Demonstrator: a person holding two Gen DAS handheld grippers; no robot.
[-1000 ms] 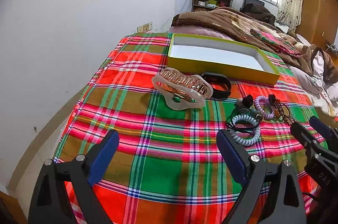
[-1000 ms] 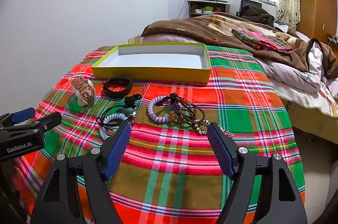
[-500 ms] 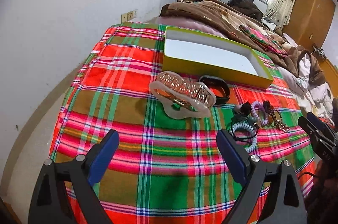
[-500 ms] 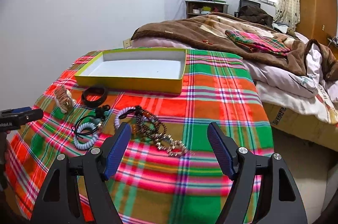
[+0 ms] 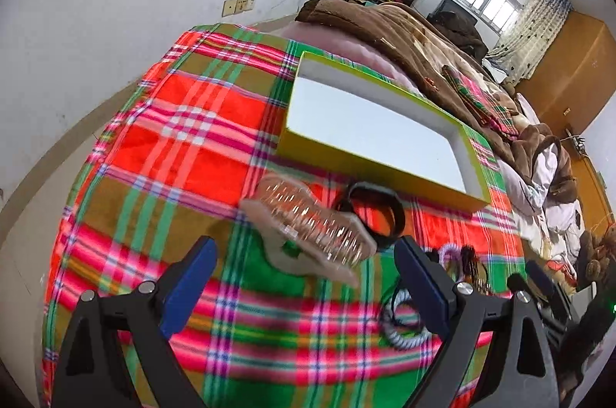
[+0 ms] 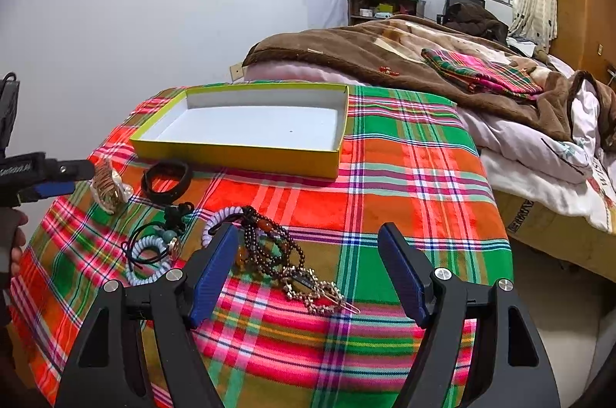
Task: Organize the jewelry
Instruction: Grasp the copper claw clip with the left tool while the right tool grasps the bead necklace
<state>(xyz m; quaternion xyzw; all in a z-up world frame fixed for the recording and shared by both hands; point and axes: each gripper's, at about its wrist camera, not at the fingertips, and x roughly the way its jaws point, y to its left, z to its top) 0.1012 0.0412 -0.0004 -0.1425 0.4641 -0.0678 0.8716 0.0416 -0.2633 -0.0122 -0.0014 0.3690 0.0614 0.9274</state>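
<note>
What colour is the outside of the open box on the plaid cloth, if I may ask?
Yellow-green outside, white inside; the box shows best in the right wrist view.

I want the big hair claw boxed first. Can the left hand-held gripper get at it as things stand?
Probably yes. The left hand-held gripper is open and points at the hair claw clip, which lies alone on the plaid cloth. Only the black band sits close behind it.

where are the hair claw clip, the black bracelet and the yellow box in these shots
hair claw clip [image 5: 312,230]: left wrist view, on its toothed middle
black bracelet [image 6: 166,178]: right wrist view, on the near side of the band
yellow box [image 6: 238,155]: right wrist view, on its near outer wall
</note>
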